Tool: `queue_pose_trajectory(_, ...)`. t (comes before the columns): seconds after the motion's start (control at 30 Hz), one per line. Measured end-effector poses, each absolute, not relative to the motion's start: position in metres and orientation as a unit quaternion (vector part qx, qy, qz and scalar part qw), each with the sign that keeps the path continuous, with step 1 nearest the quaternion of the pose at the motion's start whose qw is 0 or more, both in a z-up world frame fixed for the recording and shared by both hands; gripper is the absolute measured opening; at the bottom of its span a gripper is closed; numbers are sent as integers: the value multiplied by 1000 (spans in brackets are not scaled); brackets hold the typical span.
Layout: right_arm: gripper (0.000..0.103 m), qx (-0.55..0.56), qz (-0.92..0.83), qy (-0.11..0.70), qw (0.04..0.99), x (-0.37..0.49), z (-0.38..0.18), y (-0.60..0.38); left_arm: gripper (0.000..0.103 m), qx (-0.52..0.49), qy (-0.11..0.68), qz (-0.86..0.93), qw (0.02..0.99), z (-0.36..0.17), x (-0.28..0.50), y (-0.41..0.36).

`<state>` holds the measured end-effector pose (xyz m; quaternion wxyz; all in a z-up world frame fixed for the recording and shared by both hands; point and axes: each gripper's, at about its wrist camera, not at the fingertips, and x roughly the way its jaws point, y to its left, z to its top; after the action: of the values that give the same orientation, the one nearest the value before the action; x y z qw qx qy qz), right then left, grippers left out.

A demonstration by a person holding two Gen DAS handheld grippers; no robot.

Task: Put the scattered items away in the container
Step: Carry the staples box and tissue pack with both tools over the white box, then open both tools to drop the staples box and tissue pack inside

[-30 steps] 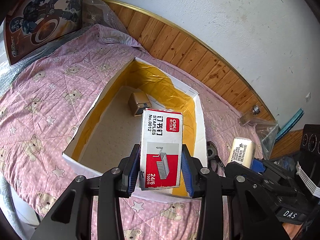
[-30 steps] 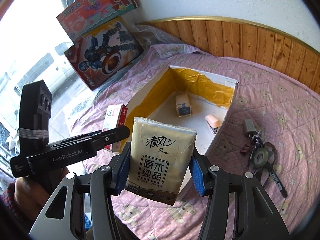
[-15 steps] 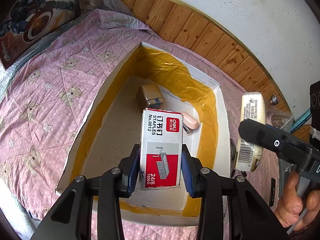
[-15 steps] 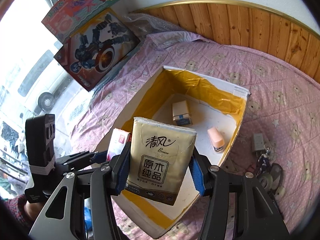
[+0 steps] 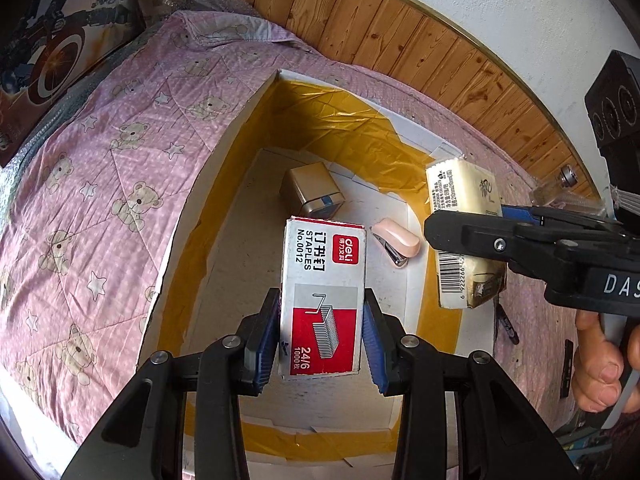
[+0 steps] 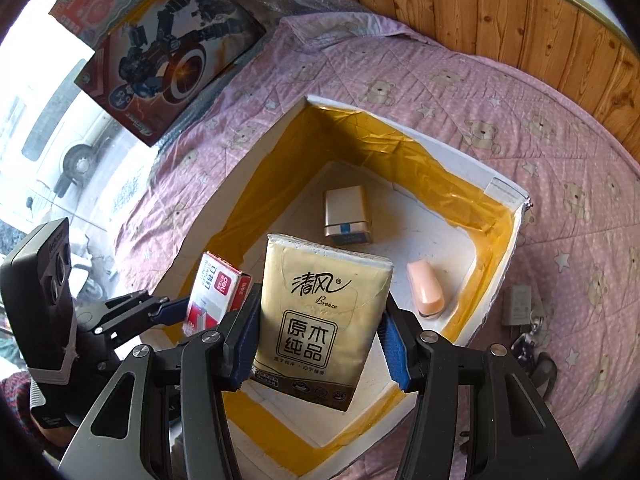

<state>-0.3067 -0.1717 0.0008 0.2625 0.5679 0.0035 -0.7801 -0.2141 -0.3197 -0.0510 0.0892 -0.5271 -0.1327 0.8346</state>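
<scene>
Box (image 5: 224, 148): white, open-topped, inner walls lined with yellow tape; sits on the bed (image 5: 100, 184) under both claws.
Box rim: near-left wall (image 6: 208, 216) runs beside the left claw; right corner (image 6: 516, 200) looks torn.
Box floor: bare along the left side and at the near end; far and right parts taken.
Left claw (image 5: 322, 336): closed on the staples (image 5: 324, 276), blue pads on its two long sides, held upright over the box floor, inside the rim line.
Right claw (image 6: 320, 344): closed on the tissues (image 6: 320, 312), pack upright; in the left wrist view it hangs over the right wall (image 5: 436, 320).
Claws to each other: side by side and near, staples just left of the tissues in the right wrist view, not touching.
Hand (image 5: 604, 364): grips the right claw's handle, lower right edge of the left wrist view.
Gold case (image 6: 347, 216): lies flat on the box floor toward the far corner.
Stapler (image 6: 425, 294): pink, on the floor by the right wall, apart from the gold case.
Outside, right of box: a grey charger (image 6: 518, 306) and keys (image 6: 532, 344) on the bed, near the wall.
Beyond the box: toy cartons (image 6: 168, 56) lean at the bed's far left; wood panelling (image 6: 500, 12) behind.
</scene>
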Motion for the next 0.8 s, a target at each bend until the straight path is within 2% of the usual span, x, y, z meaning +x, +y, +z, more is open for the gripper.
queue_pose_trajectory(0.3,56,607,-762,22,225,-356,-24,-176,40,-594,-168,781,96,-73,-241,-321)
queue_pose_trajectory(0.5,58,620,-756,30,208,-384,-44,-180,40,-611,-161,772,74,-79,-263,-319)
queue_pose_trajectory(0.57,58,627,-752,31,201,-390,-53,-179,43,-616,-156,770,59,-83,-271,-323)
queue_pose_trajectory(0.6,58,627,-755,25,193,-392,-55,-177,48,-618,-156,769,53,-85,-273,-325)
queue_pose_trajectory(0.8,59,629,-752,12,195,-392,-55,-167,49,-620,-154,768,52,-84,-270,-323)
